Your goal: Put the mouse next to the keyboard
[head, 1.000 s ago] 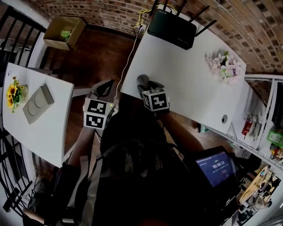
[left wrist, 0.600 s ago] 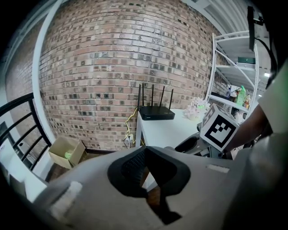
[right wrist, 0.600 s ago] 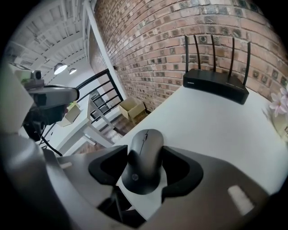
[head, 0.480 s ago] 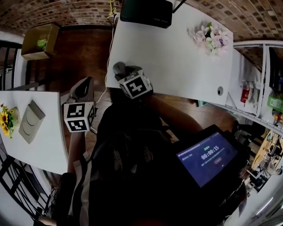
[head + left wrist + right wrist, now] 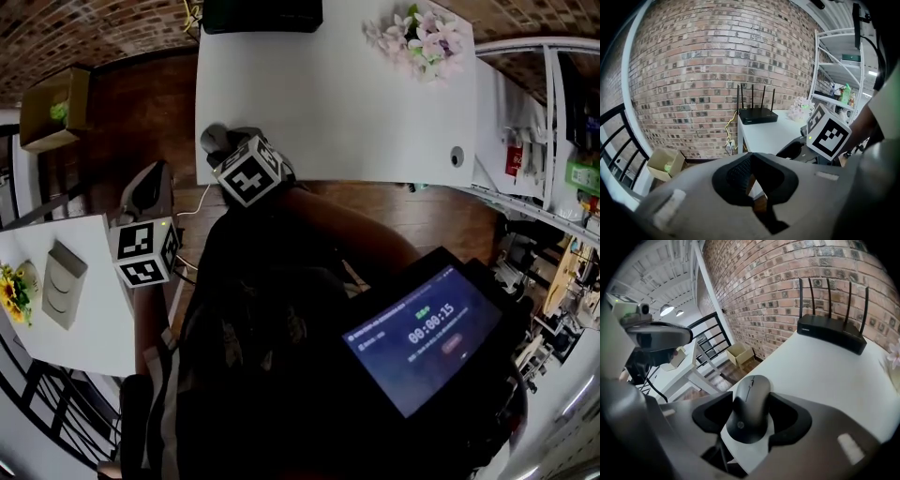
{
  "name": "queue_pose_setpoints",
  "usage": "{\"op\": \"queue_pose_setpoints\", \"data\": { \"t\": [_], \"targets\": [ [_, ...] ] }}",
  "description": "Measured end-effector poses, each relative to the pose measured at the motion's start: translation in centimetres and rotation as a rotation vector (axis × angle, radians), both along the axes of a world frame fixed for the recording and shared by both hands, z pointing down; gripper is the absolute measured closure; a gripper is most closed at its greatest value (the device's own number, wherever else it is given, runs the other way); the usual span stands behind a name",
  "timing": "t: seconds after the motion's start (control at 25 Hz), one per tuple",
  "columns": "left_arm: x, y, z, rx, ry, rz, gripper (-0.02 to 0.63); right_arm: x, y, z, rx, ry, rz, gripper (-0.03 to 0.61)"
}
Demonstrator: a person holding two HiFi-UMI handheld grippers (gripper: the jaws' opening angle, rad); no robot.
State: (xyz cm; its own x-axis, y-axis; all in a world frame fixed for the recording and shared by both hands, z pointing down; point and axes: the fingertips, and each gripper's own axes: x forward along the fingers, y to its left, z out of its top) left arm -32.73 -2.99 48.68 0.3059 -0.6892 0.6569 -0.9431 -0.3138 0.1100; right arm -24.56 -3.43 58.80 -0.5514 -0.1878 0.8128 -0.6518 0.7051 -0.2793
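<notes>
The right gripper (image 5: 751, 416) has its jaws clamped on both flanks of a grey computer mouse (image 5: 751, 401). The mouse sits at the near left corner of the white tabletop (image 5: 825, 376). At the far edge we see a black router (image 5: 830, 333) with four antennas. The left gripper (image 5: 751, 186) has its jaws drawn together with nothing between them. It hangs off the tabletop's left edge, over the wooden floor (image 5: 159, 112).
</notes>
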Motion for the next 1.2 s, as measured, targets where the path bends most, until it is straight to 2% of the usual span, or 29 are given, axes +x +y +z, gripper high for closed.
{"op": "queue_pose_setpoints", "data": {
  "t": [0.4,0.84,1.2],
  "targets": [
    [0.7,-1.1,0.0,0.005,-0.008,0.012,0.612,-0.6,0.3,0.3,0.021,0.0,-0.073,0.325],
    [1.6,-1.7,-0.2,0.019,-0.029,0.025,0.612,-1.3,0.7,0.5,0.1,0.031,-0.174,0.324],
    [2.3,-1.9,-0.5,0.016,-0.035,0.031,0.612,-1.3,0.8,0.6,0.107,0.034,-0.19,0.324]
  ]
}}
